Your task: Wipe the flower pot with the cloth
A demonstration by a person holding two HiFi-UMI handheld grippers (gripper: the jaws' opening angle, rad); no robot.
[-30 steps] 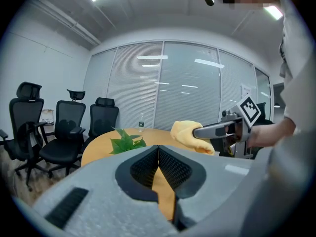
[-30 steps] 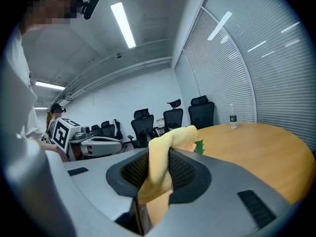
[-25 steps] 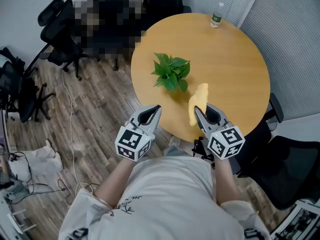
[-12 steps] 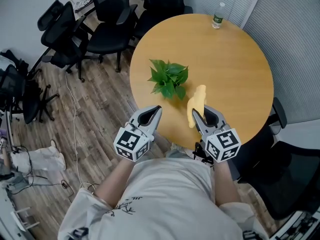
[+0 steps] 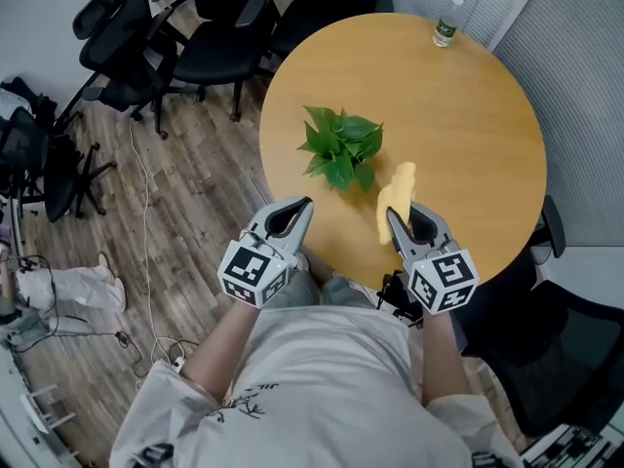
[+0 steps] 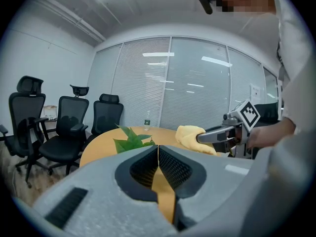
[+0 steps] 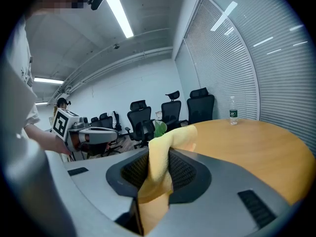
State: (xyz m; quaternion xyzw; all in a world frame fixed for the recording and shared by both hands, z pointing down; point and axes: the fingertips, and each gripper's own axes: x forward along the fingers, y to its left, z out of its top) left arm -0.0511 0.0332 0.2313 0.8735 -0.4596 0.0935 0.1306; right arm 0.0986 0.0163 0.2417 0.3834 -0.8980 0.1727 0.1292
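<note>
Left tongs [image 5: 302,206] are clenched on nothing, while the right tongs [image 5: 392,214] grasp a yellow cloth [image 5: 398,193]. From the head, both hover at the near edge of a round wooden table [image 5: 468,135]. A potted plant [image 5: 341,146] stands on it just left of the cloth, its leaves hiding the pot. A bottle [image 5: 447,22] stands at the far rim, and black chairs [image 5: 210,37] stand on the wood floor [image 5: 185,232].

In the left gripper view the jaws meet, and blinds [image 6: 197,83] close the room behind the table.

In the right gripper view the cloth is pinched and droops.

Against a second ago, both grips are unchanged and the cloth is still apart from the plant.
</note>
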